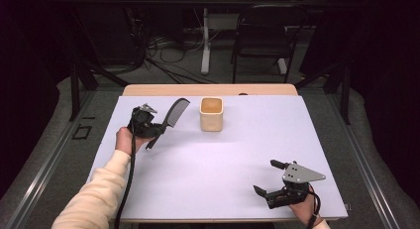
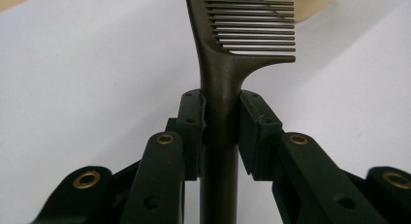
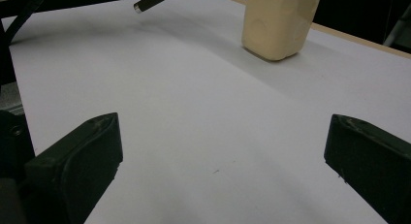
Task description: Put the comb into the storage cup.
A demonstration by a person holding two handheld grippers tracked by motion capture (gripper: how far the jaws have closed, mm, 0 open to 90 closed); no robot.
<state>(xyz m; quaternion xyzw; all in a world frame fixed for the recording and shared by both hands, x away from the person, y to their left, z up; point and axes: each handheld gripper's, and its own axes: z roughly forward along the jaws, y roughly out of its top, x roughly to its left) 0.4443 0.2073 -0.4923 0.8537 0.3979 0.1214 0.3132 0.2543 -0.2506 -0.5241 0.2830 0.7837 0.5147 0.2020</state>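
A black comb (image 1: 176,113) is held above the left part of the white table (image 1: 208,159), teeth end tilted toward a cream cup (image 1: 212,114). My left gripper (image 1: 157,132) is shut on its handle. In the left gripper view the comb (image 2: 227,64) rises between the two pads (image 2: 191,122), with its teeth to the right and the gripper (image 2: 220,129) clamped just below the head. My right gripper (image 1: 268,178) stands open near the front right corner with nothing in it. In the right gripper view that gripper (image 3: 223,161) has its jaws wide apart over bare table, and the cup (image 3: 278,23) is beyond them.
The cup (image 2: 315,3) stands upright at the back middle of the table. The comb's handle tip (image 3: 150,1) shows at the top of the right gripper view. A black chair (image 1: 262,35) and cables lie on the floor beyond the far edge.
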